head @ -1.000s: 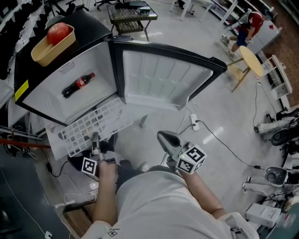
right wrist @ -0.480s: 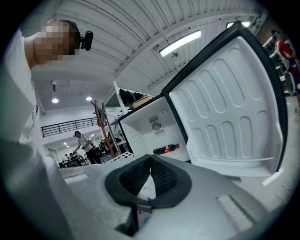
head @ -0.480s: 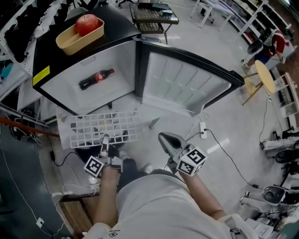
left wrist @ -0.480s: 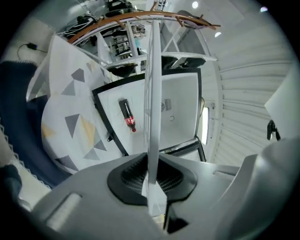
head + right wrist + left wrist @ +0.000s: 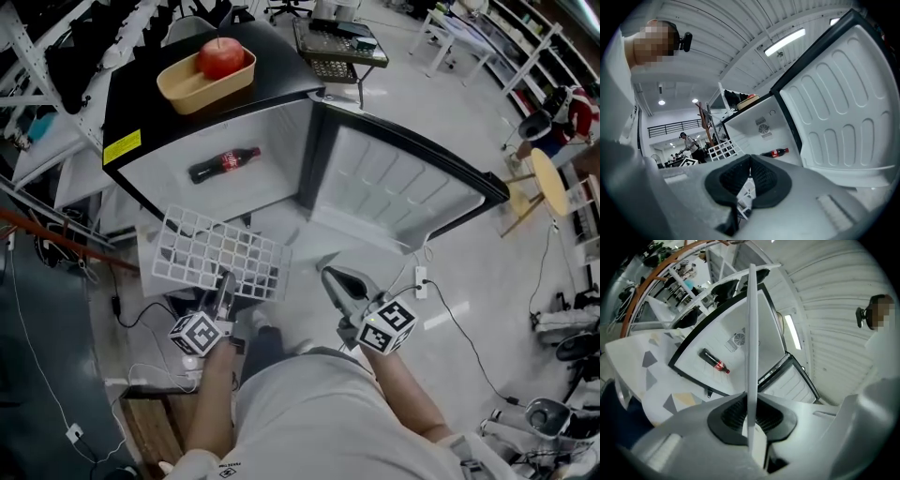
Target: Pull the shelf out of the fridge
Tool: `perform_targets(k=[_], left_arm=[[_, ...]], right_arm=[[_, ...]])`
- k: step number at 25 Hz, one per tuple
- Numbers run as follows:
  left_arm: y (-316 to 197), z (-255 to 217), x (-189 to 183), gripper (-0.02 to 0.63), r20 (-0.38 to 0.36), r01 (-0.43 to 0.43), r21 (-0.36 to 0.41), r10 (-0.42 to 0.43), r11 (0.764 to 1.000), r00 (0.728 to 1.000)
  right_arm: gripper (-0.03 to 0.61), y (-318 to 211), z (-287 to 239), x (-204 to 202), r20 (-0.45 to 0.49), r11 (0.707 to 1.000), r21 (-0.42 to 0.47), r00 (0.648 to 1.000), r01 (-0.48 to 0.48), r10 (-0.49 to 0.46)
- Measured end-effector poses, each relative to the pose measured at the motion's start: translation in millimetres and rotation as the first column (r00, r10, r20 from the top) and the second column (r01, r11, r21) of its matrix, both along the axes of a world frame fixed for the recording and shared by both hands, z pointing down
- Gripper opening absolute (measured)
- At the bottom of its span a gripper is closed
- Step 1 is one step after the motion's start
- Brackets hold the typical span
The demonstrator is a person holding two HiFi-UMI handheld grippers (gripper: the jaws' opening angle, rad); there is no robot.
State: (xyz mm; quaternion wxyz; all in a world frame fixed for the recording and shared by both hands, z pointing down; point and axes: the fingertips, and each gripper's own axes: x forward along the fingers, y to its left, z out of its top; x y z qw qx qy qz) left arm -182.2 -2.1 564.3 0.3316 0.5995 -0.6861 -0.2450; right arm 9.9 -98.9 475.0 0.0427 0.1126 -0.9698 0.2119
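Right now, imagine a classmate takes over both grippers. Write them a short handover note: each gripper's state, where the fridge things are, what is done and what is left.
Left gripper: shut on the near edge of the white wire shelf.
Right gripper: shut, empty, off to the side of the shelf and not touching it.
Shelf: fully outside the fridge, held tilted in front of the open compartment, above the floor.
Cola bottle: lying inside the fridge. Door: wide open.
Done: the shelf is pulled out.
Left: probably only to set the shelf down; the pictures do not show where.
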Motion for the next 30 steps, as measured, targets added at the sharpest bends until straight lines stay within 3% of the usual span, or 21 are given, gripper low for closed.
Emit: perform_targets(k=[5,13,18,30], left_arm=[[-3,-23,-5,0.032,0.162,-0.052,-0.047,0.060,0.997,0.985],[-6,-55,-14,0.031,0.386,-0.067,-0.118,0.108,0.991,0.916],[-7,-69,-21,0.031,0.518,-0.056,-0.170,0.138,0.984,0.844],[0,-104,-41,0.031,0.708,0.009,-0.154,0.104,0.988,0.699]], right_arm=[[0.000,-3,-10,-19,0.021,1.000,0.018,1.000,0.016,-0.016],[0.000,-5,-23,-44,0.023,0.996,0.070,0.998,0.051,-0.052],[0.000,1,-30,-62,0.001,0.987,0.137,0.996,0.088,-0.089],[0.000,8,-41,-90,-0.040,0.961,0.241,0.991,0.133,-0.127]])
